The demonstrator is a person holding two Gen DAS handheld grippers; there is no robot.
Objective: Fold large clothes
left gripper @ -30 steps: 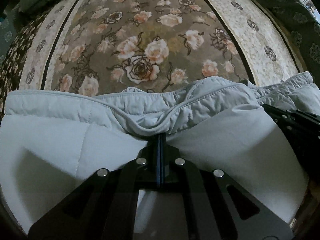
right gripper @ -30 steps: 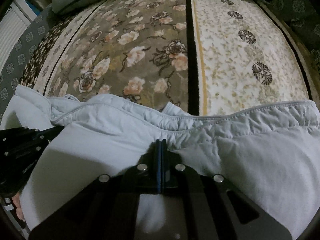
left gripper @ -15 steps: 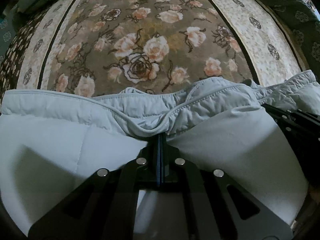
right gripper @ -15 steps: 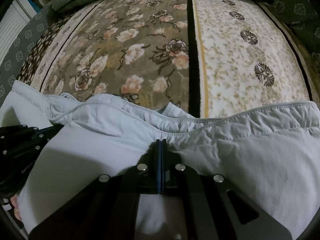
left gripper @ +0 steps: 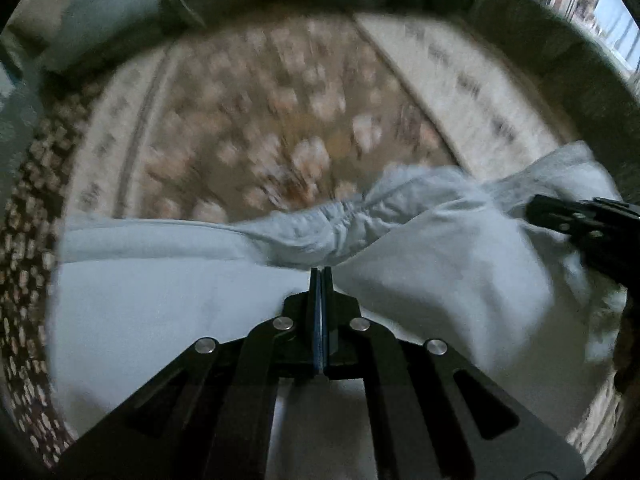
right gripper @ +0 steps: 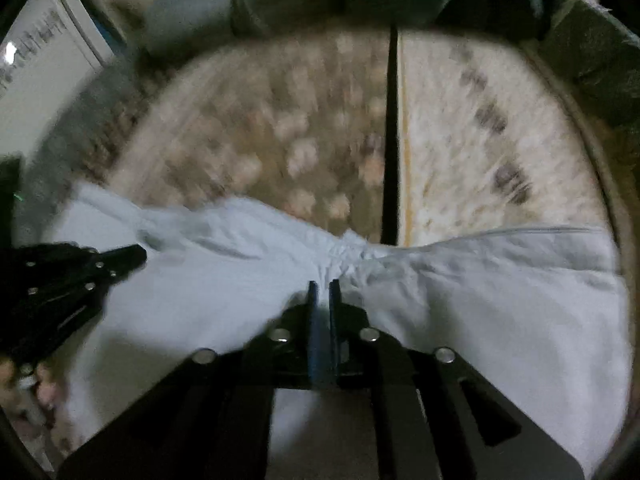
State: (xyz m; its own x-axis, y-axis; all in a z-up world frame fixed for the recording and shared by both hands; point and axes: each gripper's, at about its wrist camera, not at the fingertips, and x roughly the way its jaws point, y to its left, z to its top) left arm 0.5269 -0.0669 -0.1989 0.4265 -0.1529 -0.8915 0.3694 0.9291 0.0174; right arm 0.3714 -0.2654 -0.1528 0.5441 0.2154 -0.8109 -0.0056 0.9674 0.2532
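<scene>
A large pale grey-blue quilted garment (left gripper: 160, 280) hangs from both grippers above the floral carpet; it also fills the lower half of the right wrist view (right gripper: 480, 300). My left gripper (left gripper: 321, 270) is shut on its bunched hem. My right gripper (right gripper: 323, 285) is shut on the same hem further right, its fingers a sliver apart around the cloth. The right gripper shows at the right edge of the left wrist view (left gripper: 536, 206), the left gripper at the left edge of the right wrist view (right gripper: 138, 254). The garment's lower part is hidden behind the grippers.
A floral carpet (left gripper: 260, 128) with a cream border strip (right gripper: 480, 120) lies below. Cushions and bedding (left gripper: 100, 12) are piled at the far end. A white door (right gripper: 40, 72) stands at the far left. Both views are motion-blurred.
Both grippers have lifted and pulled back with the garment; the carpet looks farther off and more of the far room shows. The hem is bunched tighter between the grippers.
</scene>
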